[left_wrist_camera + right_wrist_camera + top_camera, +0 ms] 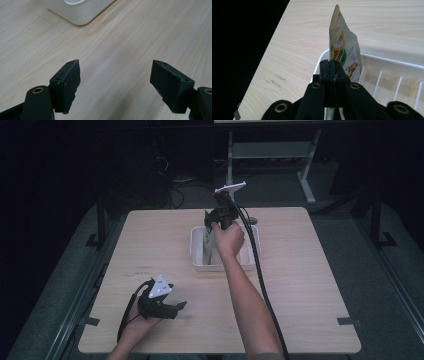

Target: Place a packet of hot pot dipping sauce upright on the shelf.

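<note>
Pouch point(344, 50) is pinched by its edge in the right gripper point(331, 70), fingers clamped tight, so it hangs upright over the bin point(392, 67). Left gripper point(115, 85) idles on the worktop point(125, 37), fingers wide, holding nothing.

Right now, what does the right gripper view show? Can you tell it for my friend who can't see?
The right gripper has its two black fingers pinched shut on the edge of a printed snack pouch, holding it upright over one end of a white ribbed bin. The bin sits on a light wooden table, with darkness beyond the table's edge.
</note>
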Demonstrator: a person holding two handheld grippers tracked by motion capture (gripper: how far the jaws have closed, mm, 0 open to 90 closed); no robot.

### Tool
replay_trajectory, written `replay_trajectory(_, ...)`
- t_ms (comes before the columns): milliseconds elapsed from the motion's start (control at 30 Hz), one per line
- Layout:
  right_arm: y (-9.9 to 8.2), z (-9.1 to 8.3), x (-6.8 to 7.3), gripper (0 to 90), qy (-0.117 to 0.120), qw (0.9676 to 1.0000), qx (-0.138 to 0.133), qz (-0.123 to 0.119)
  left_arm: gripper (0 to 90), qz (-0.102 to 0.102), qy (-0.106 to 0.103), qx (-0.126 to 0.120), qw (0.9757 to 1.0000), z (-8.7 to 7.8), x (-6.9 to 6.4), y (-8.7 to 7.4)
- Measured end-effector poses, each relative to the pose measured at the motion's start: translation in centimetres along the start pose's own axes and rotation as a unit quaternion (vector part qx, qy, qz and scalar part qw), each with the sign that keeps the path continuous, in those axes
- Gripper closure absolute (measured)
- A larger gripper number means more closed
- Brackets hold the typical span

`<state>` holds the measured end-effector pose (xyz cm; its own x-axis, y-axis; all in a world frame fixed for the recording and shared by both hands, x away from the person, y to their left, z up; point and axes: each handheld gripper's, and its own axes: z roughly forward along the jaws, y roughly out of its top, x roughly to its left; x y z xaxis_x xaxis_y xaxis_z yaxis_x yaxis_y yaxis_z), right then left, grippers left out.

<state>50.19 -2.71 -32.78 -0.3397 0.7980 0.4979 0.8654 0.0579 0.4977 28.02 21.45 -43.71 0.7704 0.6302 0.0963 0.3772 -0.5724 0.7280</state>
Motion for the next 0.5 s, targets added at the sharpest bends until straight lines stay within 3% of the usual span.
replay_trajectory(500,-0.21,-0.34,0.21,84.6,-0.008,0.9993,0.028,-0.026,23.7,0.0,0.002,0.004,1.0,0.12,0.14,-0.07)
